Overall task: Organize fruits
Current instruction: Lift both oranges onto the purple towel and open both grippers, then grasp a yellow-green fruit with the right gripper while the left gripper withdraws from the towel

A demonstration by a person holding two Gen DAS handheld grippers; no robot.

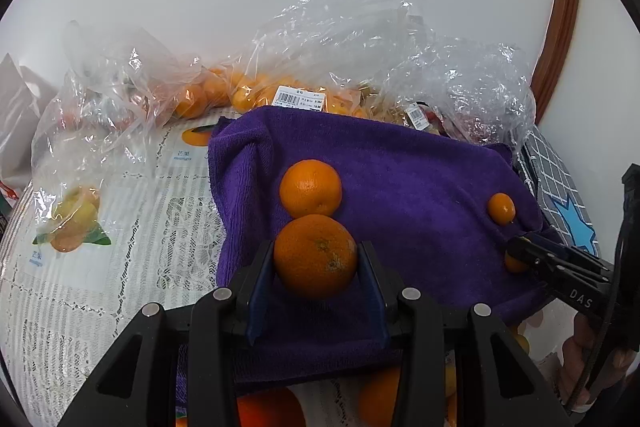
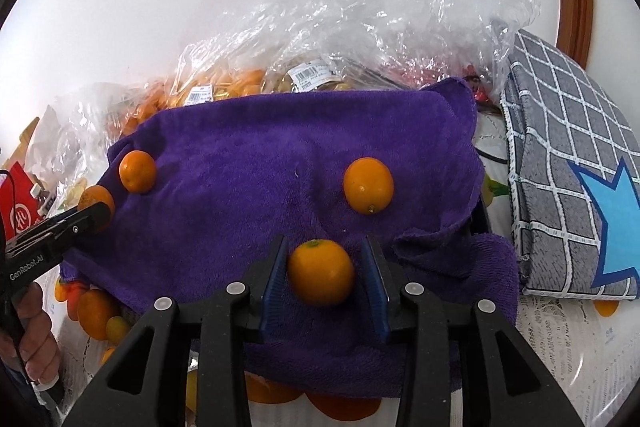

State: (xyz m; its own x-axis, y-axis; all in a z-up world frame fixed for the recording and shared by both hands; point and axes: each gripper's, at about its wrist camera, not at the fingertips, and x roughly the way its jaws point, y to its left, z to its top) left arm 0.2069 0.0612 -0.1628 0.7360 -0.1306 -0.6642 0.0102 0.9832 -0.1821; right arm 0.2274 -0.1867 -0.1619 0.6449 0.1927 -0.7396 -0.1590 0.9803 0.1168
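A purple towel (image 1: 400, 179) lies on the table and also shows in the right wrist view (image 2: 248, 163). My left gripper (image 1: 316, 259) is shut on a large orange (image 1: 315, 257) at the towel's near left; a second orange (image 1: 310, 188) sits just behind, touching it. My right gripper (image 2: 322, 273) is shut on a small kumquat (image 2: 321, 273) on the towel's right part. Another kumquat (image 2: 368, 185) lies beyond it, and also shows in the left wrist view (image 1: 501, 208). In the right wrist view the left gripper (image 2: 94, 213) holds its orange (image 2: 90, 197) next to the other orange (image 2: 137, 171).
Clear plastic bags of oranges and kumquats (image 1: 248, 87) line the back by the white wall. A grey checked cloth with a blue star (image 2: 568, 163) lies right of the towel. A lace tablecloth (image 1: 132, 227) covers the table. Loose fruit (image 2: 96, 311) lies by the towel's near edge.
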